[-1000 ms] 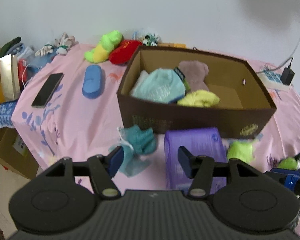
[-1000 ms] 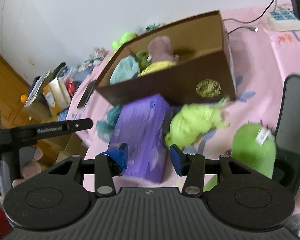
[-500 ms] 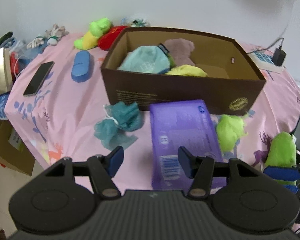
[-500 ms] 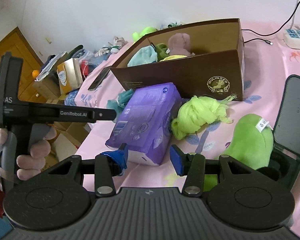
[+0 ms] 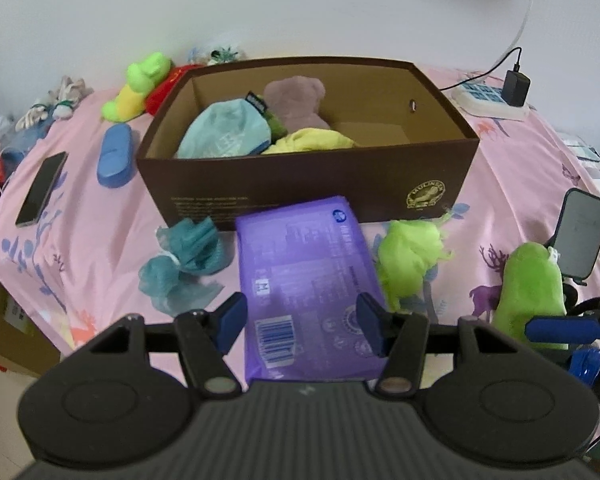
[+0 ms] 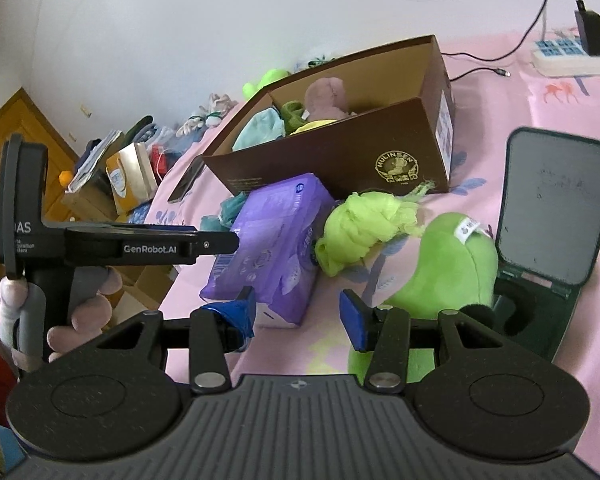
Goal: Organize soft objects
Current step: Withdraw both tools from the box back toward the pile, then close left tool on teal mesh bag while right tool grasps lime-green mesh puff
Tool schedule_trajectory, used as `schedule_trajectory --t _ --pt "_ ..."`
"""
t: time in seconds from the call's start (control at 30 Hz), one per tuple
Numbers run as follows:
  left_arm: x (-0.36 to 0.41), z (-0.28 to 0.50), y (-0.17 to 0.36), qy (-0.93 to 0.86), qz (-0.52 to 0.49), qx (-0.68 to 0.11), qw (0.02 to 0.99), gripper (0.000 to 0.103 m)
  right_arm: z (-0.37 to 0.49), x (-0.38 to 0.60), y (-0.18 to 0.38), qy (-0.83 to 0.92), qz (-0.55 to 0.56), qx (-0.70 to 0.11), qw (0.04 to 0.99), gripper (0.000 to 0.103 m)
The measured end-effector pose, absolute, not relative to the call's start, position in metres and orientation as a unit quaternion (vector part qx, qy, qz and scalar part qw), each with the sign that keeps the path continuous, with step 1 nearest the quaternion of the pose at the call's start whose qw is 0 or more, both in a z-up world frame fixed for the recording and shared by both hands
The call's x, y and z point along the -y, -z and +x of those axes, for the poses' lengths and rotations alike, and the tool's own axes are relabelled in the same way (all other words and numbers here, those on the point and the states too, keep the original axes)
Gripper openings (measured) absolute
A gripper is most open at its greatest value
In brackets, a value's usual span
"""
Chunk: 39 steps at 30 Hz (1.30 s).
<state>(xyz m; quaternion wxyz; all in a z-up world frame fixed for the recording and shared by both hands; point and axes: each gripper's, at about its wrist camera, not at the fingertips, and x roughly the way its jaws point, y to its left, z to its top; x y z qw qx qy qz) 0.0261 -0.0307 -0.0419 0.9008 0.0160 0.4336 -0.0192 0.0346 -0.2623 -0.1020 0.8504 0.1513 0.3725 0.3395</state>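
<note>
A purple soft pack (image 5: 304,264) lies on the pink sheet in front of the brown box (image 5: 300,184). My left gripper (image 5: 300,318) hovers open over the pack's near end, one finger on each side, without touching it. From the right wrist view its fingers (image 6: 204,245) reach over the pack (image 6: 272,240). My right gripper (image 6: 298,316) is open and empty, just short of the pack's corner. A lime mesh puff (image 5: 410,252), a teal mesh puff (image 5: 184,260) and a green plush (image 6: 448,272) lie around the pack. The box holds a light blue soft item (image 5: 224,132), a mauve plush (image 5: 296,100) and a yellow cloth (image 5: 308,140).
A phone (image 5: 40,188), a blue case (image 5: 114,156) and more plush toys (image 5: 136,84) lie left of the box. A power strip (image 5: 492,100) sits at the back right. An open dark case (image 6: 556,216) stands by the green plush. The bed edge drops off at the left.
My left gripper has come forward and down over the purple pack, which now fills the gap between its fingers. The right gripper's view has swung a little. Neither jaw width changed.
</note>
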Motion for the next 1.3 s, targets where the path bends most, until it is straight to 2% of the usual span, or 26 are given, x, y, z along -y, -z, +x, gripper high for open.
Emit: schedule_trajectory --t 0.3,0.77,1.3 --pt "0.023 0.025 0.042 0.030 0.026 -0.433 0.901 0.058 0.043 0.252 0.102 -0.320 0.173 -0.378 0.852 0.031" --pt "-0.046 0.043 0.049 -0.030 0.025 -0.443 0.896 0.058 0.060 0.207 0.107 -0.271 0.179 -0.418 0.848 0.031" --pt "-0.091 0.075 0.072 -0.022 0.029 -0.458 0.888 0.059 0.079 0.198 0.108 -0.179 0.258 -0.414 0.854 0.031"
